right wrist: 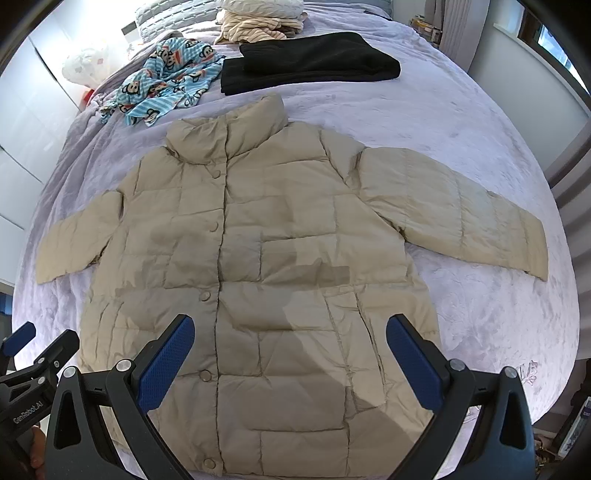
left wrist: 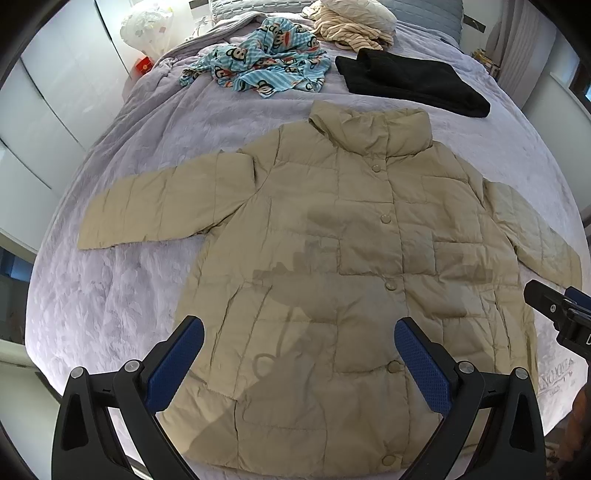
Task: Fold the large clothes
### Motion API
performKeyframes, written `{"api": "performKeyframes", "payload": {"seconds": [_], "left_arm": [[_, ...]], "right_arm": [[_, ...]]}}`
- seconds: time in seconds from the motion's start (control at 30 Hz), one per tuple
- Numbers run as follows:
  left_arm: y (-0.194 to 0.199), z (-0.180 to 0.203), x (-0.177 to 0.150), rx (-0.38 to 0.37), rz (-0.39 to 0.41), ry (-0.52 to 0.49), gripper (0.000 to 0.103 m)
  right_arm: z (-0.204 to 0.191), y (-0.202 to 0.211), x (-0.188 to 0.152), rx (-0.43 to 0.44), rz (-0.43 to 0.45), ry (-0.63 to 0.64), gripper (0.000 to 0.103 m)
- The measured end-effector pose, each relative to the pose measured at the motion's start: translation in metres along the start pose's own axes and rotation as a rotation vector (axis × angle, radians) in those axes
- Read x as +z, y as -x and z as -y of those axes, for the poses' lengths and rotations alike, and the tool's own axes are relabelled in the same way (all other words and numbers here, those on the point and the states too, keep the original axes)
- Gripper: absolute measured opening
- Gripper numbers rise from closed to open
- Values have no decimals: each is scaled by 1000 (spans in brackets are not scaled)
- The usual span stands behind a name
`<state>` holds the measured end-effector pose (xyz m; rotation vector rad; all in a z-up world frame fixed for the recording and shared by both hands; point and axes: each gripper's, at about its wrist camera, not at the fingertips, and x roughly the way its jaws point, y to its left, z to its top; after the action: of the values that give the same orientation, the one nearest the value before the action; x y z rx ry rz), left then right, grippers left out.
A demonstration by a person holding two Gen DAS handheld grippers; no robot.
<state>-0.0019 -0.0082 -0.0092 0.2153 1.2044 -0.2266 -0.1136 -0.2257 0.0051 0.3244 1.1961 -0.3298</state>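
A beige quilted puffer jacket [left wrist: 332, 236] lies flat on the lavender bedspread [left wrist: 122, 295], front up, snaps closed, collar away from me, both sleeves spread out sideways. It also shows in the right wrist view [right wrist: 280, 236]. My left gripper [left wrist: 299, 332] is open and empty, hovering above the jacket's lower hem. My right gripper [right wrist: 290, 328] is open and empty, also above the lower part of the jacket. The right gripper's body shows at the right edge of the left wrist view [left wrist: 561, 314].
A folded black garment [left wrist: 410, 81] lies beyond the collar. A blue monkey-print cloth [left wrist: 262, 59] is crumpled to its left, a cream striped pile [left wrist: 351, 26] behind. White wardrobe doors [left wrist: 48, 96] stand to the left. The bed edge is near me.
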Motion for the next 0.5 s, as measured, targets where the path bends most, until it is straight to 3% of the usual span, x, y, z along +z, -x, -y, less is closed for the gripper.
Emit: {"api": "performKeyframes", "payload": {"seconds": [0.5], "left_arm": [[1,-1,0,1,0,-2,103]], "right_arm": [[0,1,0,13,-1,7,103]]}}
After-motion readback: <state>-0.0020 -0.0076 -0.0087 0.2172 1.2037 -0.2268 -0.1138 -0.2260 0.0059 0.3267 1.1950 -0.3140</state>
